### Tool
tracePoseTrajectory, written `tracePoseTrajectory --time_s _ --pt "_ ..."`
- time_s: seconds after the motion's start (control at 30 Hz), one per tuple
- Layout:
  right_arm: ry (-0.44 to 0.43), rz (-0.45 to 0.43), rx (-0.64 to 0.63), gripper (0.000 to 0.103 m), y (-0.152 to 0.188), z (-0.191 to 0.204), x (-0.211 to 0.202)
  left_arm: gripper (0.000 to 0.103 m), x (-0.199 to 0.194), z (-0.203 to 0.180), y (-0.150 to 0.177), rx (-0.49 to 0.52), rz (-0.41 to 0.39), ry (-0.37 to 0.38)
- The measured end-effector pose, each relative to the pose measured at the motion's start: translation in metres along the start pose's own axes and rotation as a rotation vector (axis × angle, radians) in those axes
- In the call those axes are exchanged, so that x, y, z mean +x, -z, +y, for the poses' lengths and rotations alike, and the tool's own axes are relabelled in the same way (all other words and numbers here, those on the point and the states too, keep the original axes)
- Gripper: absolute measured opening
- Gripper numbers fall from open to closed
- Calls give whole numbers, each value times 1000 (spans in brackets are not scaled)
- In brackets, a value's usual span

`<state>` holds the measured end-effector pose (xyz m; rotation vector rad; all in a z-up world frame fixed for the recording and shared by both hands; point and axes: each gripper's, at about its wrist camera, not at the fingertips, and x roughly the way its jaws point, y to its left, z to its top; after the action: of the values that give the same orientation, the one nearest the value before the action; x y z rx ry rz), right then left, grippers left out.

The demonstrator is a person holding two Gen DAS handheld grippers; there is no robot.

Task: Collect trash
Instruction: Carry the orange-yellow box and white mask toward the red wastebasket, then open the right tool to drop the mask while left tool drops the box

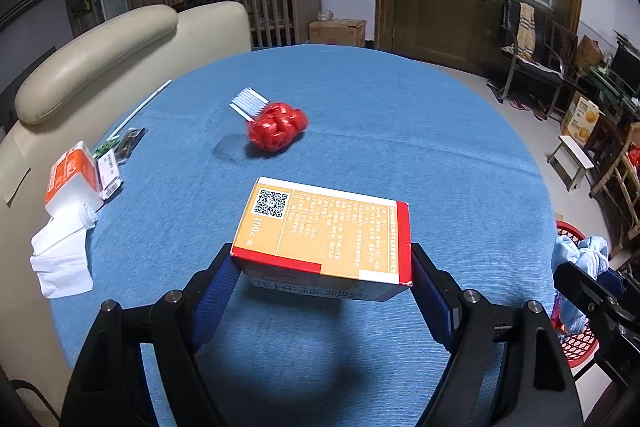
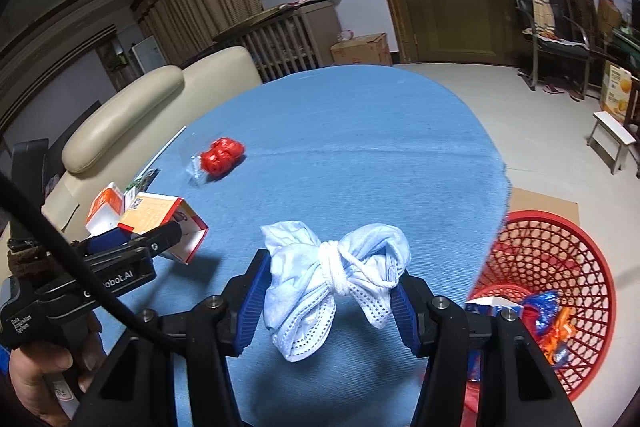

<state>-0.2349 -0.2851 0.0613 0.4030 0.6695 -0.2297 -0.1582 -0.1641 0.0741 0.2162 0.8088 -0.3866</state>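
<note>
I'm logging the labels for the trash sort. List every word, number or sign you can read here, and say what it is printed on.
"100" plus a QR code: top of the orange box held in the left gripper.
"obot.AI": partly hidden brand on the left gripper body, seen in the right wrist view.
"Data Acquisition System": lower on that body.
Chinese print on the orange box: too small to read.
Orange-and-white carton and barcode label: too blurred to read.

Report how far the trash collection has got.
Done: a few wrappers already lie in the red basket. In hand: the left gripper clamps the orange box, the right gripper the knotted face masks. Left: the red net bag, the tissue and small packets on the blue table.
</note>
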Motion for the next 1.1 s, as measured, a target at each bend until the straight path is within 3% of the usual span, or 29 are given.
tracePoseTrajectory --time_s 0.3,0.73,1.1 --pt "69 -13 54 59 4 -42 -19 83 -4 -32 -8 42 -14 49" --pt "291 -30 204 59 17 -149 -55 83 -25 -95 -14 136 -34 186" --pt "329 1 264 61 26 -187 -58 83 -46 -158 -9 256 -68 337"
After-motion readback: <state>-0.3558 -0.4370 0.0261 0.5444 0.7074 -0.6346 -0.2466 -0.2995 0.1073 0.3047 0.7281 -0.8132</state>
